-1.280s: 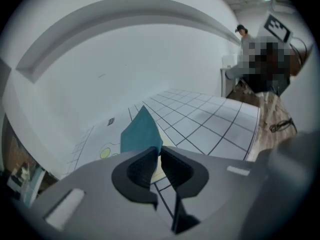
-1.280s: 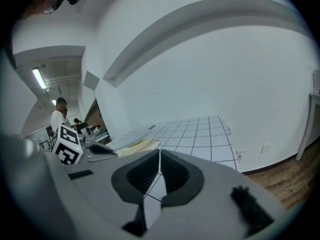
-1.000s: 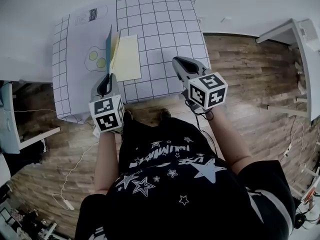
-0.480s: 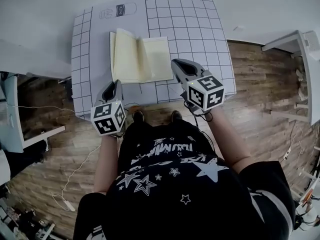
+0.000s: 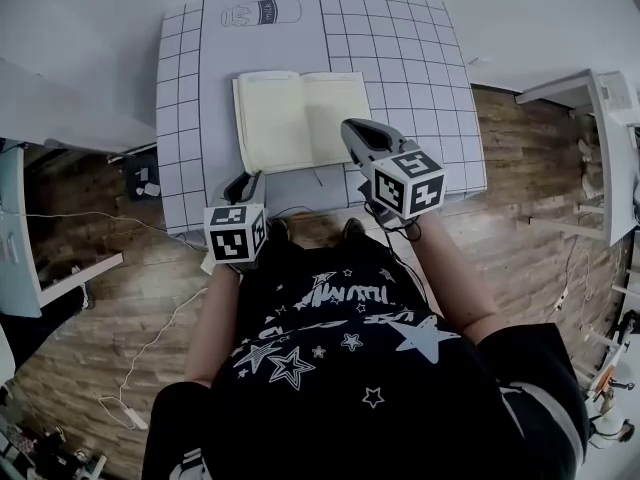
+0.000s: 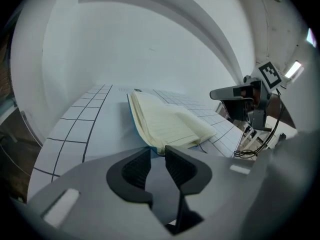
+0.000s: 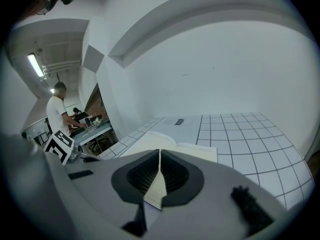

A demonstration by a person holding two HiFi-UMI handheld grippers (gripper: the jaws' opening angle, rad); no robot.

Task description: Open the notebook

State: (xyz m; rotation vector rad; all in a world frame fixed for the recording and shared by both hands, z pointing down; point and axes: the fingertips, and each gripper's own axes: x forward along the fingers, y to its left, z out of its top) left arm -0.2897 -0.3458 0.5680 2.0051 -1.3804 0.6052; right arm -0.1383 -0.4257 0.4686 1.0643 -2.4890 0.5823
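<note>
Head view: one open notebook (image 5: 300, 118), left claw (image 5: 245, 177), right claw (image 5: 352, 129).

No legible txt; mat label (image 5: 261, 13) & shirt print (image 5: 345, 294) too blurry.

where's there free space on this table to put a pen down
The gridded mat right of the open notebook is bare out to its far edge. A narrower bare strip runs along the notebook's left. Crowded: the near side, where the left gripper and right gripper sit.
</note>
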